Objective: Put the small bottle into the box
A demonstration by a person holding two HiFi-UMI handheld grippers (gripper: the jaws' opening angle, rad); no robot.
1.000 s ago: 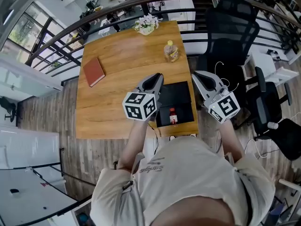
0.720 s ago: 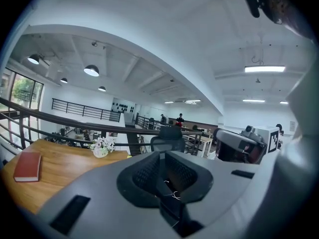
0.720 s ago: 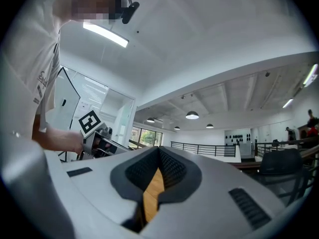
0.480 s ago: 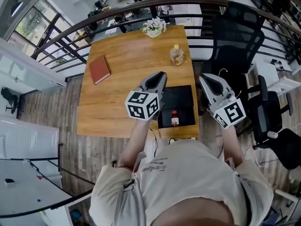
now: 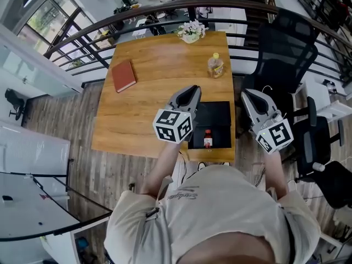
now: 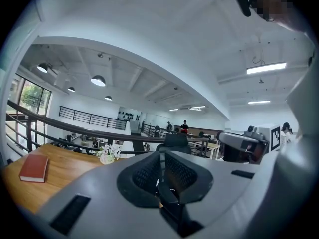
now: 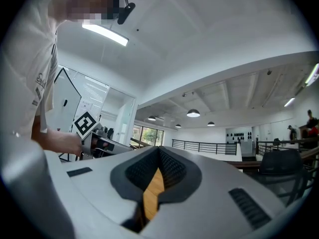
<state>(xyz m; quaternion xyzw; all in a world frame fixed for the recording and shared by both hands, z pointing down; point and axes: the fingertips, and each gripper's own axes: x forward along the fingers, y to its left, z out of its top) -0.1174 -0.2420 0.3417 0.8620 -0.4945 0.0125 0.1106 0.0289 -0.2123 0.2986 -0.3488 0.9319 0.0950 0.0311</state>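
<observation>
Bottle (image 5: 208, 139) with red cap lies inside the box (image 5: 218, 113), in the part nearer to the person. Left gripper (image 5: 192, 89) is at the box's left side and right gripper (image 5: 248, 93) beyond the table (image 5: 137, 114) edge (both closed, both empty).

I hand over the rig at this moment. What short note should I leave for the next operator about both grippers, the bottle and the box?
Left gripper: jaws together, empty, held over the near part of the wooden table, beside the box.
Right gripper: jaws together, empty, held off the table's right side.
Things: the small red-capped bottle lies inside the open black box at the table's near right corner. A yellow bottle stands farther back, outside the box.
Done: the placing looks finished.
Left: nothing obvious.
</observation>
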